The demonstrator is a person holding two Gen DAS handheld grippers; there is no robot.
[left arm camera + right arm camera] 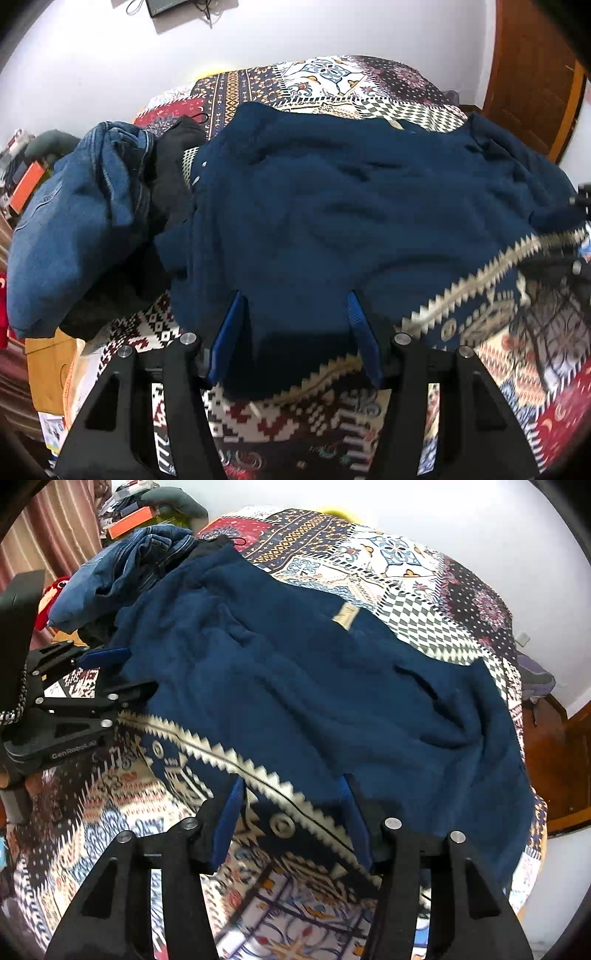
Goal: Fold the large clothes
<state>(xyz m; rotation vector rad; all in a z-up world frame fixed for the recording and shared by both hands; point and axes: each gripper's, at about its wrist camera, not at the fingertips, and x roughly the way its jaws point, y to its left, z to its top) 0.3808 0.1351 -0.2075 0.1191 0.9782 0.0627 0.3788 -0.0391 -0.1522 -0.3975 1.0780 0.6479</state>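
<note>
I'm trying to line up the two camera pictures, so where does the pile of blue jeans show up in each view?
Left wrist view: the jeans lie at the left edge, beside the dark blue sweater.
Right wrist view: the jeans sit at the upper left, behind the sweater, above the left hand-held gripper.
Shared landmark: the orange box just beyond the jeans.

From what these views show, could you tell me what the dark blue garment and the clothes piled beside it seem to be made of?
The dark blue garment looks like fleece or plush knit: matte, fuzzy, softly rumpled. The paler blue piece in the pile seems denim, with a faded weave and stitched seams. The black item is too dark to judge.
</note>
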